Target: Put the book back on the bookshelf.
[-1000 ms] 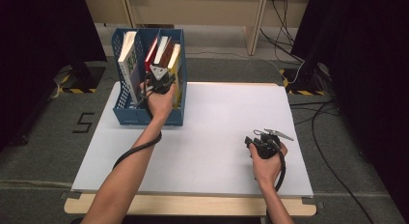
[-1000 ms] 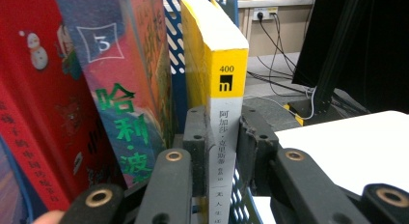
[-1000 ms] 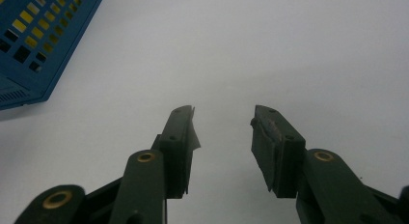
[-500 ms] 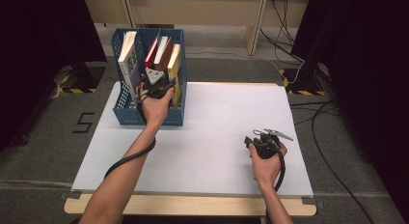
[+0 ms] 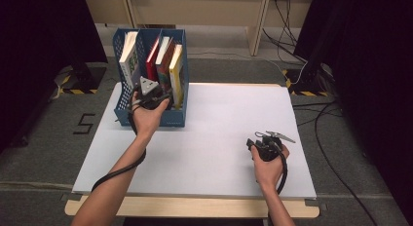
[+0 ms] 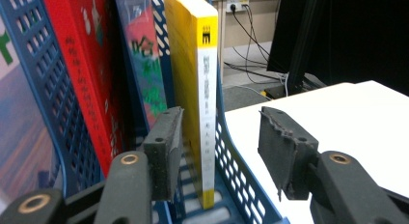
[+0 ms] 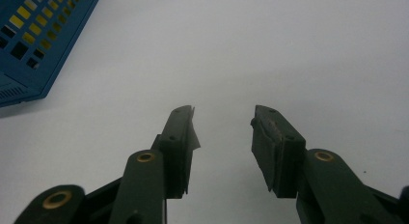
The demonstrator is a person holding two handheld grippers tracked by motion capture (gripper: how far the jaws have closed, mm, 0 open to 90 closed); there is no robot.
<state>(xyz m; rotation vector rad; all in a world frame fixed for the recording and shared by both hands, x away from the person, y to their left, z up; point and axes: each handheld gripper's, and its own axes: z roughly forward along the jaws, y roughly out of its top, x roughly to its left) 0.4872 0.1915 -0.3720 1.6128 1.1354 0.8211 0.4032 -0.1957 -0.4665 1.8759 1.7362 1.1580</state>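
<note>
A blue perforated plastic file rack (image 5: pixel 146 116) stands on the far left part of the white table (image 5: pixel 214 138), its dividers making slots that hold upright books. A white-covered book (image 5: pixel 128 58) leans in the left slot, a red book (image 5: pixel 155 53) and a multicoloured book (image 5: pixel 165 65) share the middle, and a yellow paperback book (image 5: pixel 176 75) stands in the right-hand slot against the rack's outer wall. In the left gripper view the yellow paperback's white spine (image 6: pixel 206 113) faces the camera, with the blue mesh wall just beside it and bare tabletop beyond.

The left gripper (image 5: pixel 150 94) is held at the near end of the rack, pointing into it, the forearm stretched across the table from the near edge. Its jaws have just been opening; they stand apart, the yellow paperback and the rack wall between them, the pads (image 6: pixel 166 151) not pressing on either.

The right gripper (image 5: pixel 265 145) rests low over the bare right part of the table, well apart from the rack, jaws parted with nothing between them. Cables (image 5: pixel 292 21) run over the grey floor behind the table.
</note>
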